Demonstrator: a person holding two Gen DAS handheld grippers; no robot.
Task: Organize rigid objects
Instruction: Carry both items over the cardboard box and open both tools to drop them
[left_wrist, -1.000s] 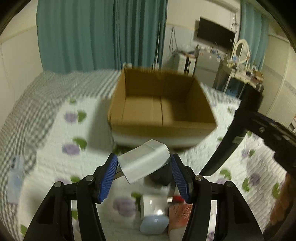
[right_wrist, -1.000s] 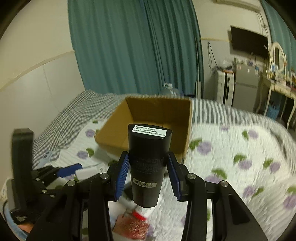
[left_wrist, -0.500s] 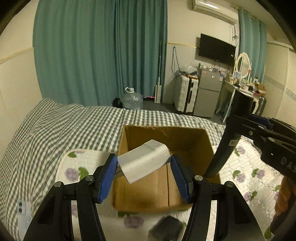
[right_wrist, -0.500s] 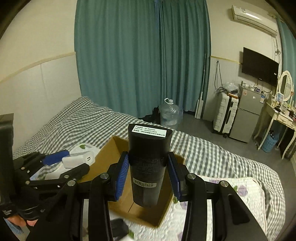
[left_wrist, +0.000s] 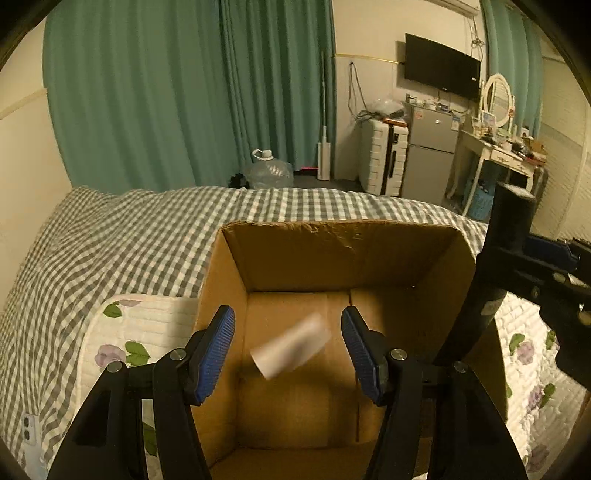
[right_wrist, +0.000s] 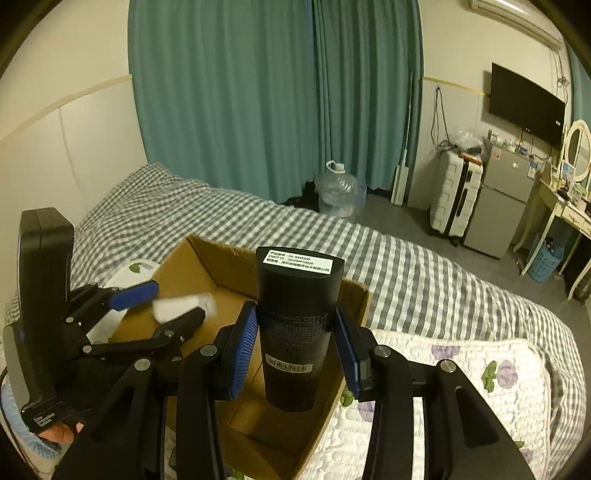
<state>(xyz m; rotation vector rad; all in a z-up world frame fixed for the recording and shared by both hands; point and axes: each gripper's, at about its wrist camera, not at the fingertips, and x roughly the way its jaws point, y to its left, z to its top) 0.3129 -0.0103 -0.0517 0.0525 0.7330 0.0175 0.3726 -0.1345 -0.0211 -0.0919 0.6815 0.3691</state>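
An open cardboard box (left_wrist: 332, 254) sits on the bed, also in the right wrist view (right_wrist: 207, 266). My left gripper (left_wrist: 288, 350) is open above the box. A white block (left_wrist: 291, 350), blurred by motion, is loose between its jaws and touches neither; it shows beside the left gripper (right_wrist: 162, 306) in the right wrist view (right_wrist: 184, 304). My right gripper (right_wrist: 295, 343) is shut on a black cylindrical device (right_wrist: 297, 325) with a white label, held upright over the box's right side. The device also shows in the left wrist view (left_wrist: 491, 273).
The bed has a grey checked cover (left_wrist: 122, 236) and a floral quilt (right_wrist: 461, 376). Behind it are teal curtains (left_wrist: 184, 92), a water jug (left_wrist: 267, 171), a white suitcase (right_wrist: 456, 199), a small fridge (left_wrist: 430, 155), a TV (left_wrist: 441, 66) and a dressing table (left_wrist: 502, 151).
Both grippers moved closer over the box. My left gripper opened and let go of the white block, which now falls toward the box. The right gripper still holds the black device.
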